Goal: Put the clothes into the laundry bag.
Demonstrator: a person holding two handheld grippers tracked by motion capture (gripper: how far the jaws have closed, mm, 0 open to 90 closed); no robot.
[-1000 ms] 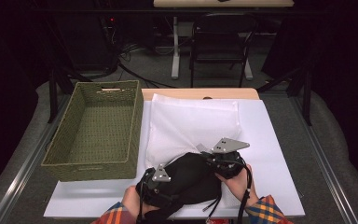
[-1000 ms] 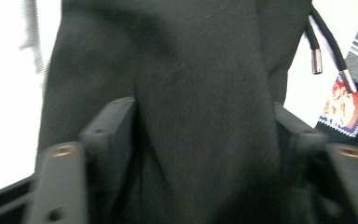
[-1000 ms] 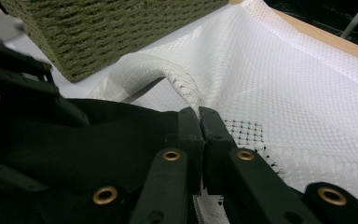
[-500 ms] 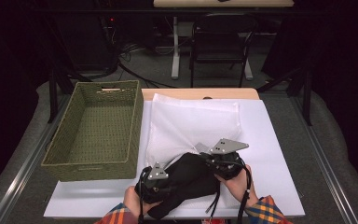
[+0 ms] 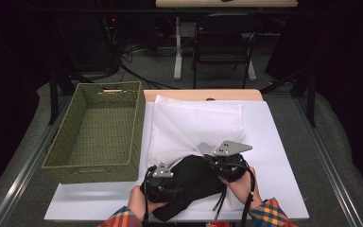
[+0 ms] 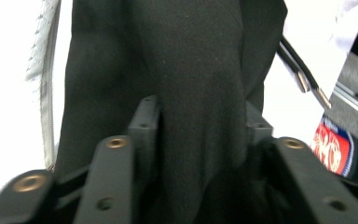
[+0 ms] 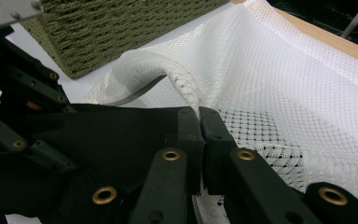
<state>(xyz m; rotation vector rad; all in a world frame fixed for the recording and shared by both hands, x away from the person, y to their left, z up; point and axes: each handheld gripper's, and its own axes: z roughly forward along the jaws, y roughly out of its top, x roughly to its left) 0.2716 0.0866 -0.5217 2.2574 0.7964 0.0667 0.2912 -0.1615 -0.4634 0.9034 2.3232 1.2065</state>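
Note:
A black garment (image 5: 194,182) lies bunched at the table's near edge, partly under the lifted mouth of a white mesh bag (image 5: 194,123). My left gripper (image 5: 170,185) sits at the garment's left end. A thick fold of the black garment (image 6: 191,70) fills the gap in my left gripper (image 6: 200,123) and touches both pads; its jaws have just been opening. My right gripper (image 5: 216,163) is at the bag's near rim. In its own view my right gripper (image 7: 199,116) is shut on the rim of the mesh bag (image 7: 284,84), holding it up above the black garment (image 7: 121,135).
A green woven basket (image 5: 90,172) stands empty at the left, close to my left gripper. The white board (image 5: 283,156) covering the table has bare room to the right. Cables (image 5: 220,205) trail from the grippers over the near edge. Chairs and stands sit beyond the table.
The black garment has changed from a rounded heap to a longer, flatter bunch between the grippers. Both hands have stayed where they were, and the right gripper keeps its hold on the bag.

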